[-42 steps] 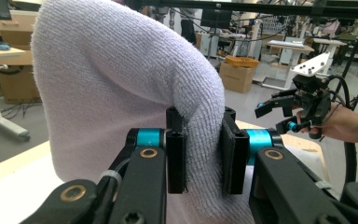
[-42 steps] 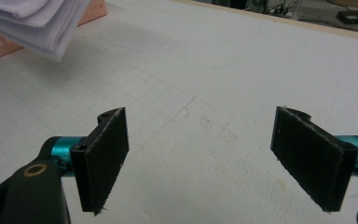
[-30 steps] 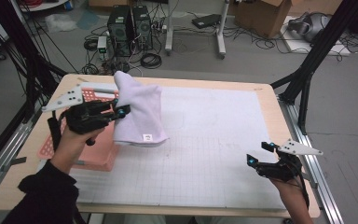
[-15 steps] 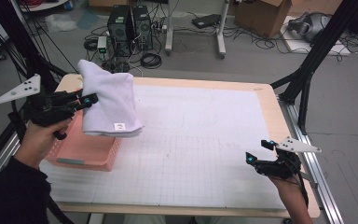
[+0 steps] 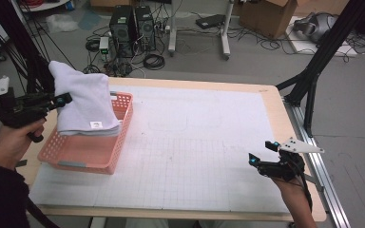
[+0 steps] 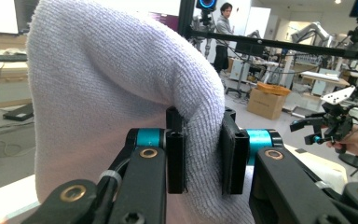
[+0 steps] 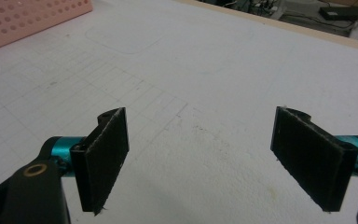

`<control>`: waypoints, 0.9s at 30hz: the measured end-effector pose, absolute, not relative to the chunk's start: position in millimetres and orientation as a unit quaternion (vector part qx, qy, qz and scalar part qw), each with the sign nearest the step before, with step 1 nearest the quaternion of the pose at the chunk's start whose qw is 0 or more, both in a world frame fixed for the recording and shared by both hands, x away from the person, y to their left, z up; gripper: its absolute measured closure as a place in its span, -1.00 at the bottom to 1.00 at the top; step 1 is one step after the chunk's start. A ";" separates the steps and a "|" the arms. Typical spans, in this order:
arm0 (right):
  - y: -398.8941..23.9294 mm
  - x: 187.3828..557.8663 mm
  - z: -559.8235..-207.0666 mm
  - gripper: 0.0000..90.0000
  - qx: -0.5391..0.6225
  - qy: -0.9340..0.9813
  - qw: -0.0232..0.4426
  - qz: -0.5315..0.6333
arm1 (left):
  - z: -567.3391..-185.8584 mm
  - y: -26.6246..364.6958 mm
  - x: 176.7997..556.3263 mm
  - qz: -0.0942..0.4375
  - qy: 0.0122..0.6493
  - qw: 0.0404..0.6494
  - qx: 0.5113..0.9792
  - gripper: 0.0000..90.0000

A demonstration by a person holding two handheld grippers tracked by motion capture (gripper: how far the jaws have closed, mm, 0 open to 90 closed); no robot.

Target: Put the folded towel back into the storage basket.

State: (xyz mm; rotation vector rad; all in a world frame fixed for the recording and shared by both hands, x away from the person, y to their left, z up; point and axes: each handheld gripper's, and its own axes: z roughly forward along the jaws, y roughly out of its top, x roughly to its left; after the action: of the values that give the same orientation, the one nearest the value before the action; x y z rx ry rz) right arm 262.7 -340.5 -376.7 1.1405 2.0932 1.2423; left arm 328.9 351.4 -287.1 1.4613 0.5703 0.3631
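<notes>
So the white towel [image 5: 83,102] is hanging folded over in the left part of the high view, draped down so its bottom edge with the little tag is sitting over the back end of the pink basket [image 5: 92,152]. In the left gripper view the towel [image 6: 121,102] is bulging up and over the jaws, which are pinching a thick fold of it tight between them. The left gripper [image 5: 59,100] is pointing level toward the right of the frame, with the person's left hand [image 5: 14,140] wrapped around the handle at the far left edge, forearm coming up from the lower left corner.

The right gripper [image 5: 259,161] is sitting low over the white gridded mat [image 5: 195,142] at the lower right, hand underneath it, nose aimed left. Its jaws are standing wide apart with nothing but bare mat between them in the right gripper view [image 7: 198,154]. It's well apart from the basket and towel.
</notes>
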 end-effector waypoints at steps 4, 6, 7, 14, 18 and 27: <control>-337.8 263.7 -377.8 -0.60 0.412 0.763 0.225 0.445 | -295.9 363.1 330.1 0.160 0.265 0.690 0.654 0.68; -336.6 264.2 -378.4 -0.60 0.412 0.763 0.225 0.444 | -301.9 366.9 331.2 0.156 0.272 0.686 0.657 0.68; -335.8 264.2 -378.5 -0.60 0.413 0.763 0.223 0.444 | -305.3 368.6 331.9 0.155 0.274 0.684 0.658 0.68; -333.1 264.3 -378.8 -0.60 0.413 0.767 0.223 0.439 | -330.3 372.1 337.6 0.137 0.291 0.676 0.663 0.68; -332.5 264.7 -378.9 -0.60 0.415 0.768 0.223 0.435 | -340.2 366.5 342.6 0.122 0.289 0.672 0.670 0.67; -327.8 265.1 -379.9 -0.60 0.413 0.772 0.223 0.429 | -360.5 352.3 357.8 0.097 0.301 0.644 0.697 0.66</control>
State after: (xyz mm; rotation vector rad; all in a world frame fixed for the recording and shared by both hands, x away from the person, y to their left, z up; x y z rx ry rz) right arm 265.1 -327.8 -379.9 1.1395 2.1307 1.1859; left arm 357.8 352.3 -360.5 1.5866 0.6845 0.2200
